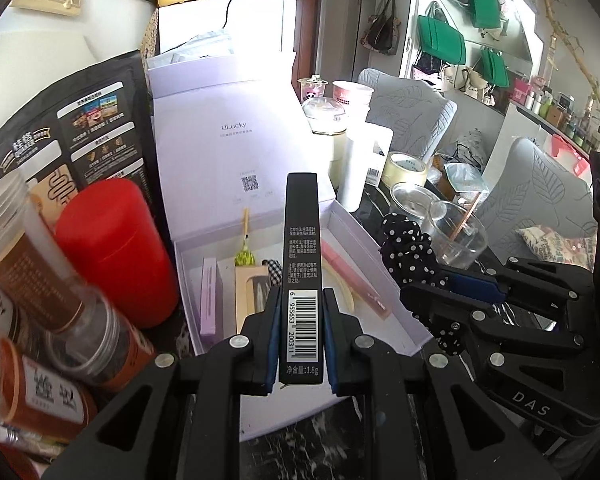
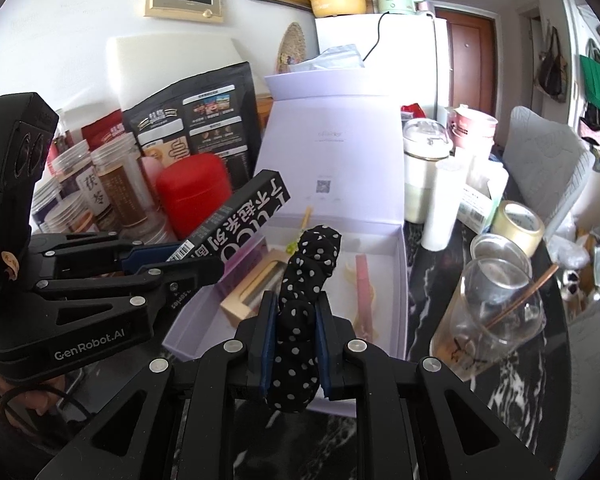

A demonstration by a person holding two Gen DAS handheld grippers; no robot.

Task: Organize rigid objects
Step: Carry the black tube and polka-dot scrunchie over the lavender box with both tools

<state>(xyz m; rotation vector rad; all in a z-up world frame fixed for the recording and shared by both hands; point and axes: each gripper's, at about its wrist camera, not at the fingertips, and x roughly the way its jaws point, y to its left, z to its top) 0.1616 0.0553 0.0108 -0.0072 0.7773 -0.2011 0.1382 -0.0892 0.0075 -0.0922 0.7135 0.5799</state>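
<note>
Cluttered dark marbled surface, veined black and white; white fridge and brown door behind. Open lilac cardboard box, matte, lid upright, sits mid-surface with small items inside. Left gripper clamped on a slim black rectangular carton, glossy with barcode, held above the box. Right gripper clamped on a black polka-dot fabric band, soft and lumpy, also over the box. Red matte cylinder left of box; clear glass cup to the right.
</note>
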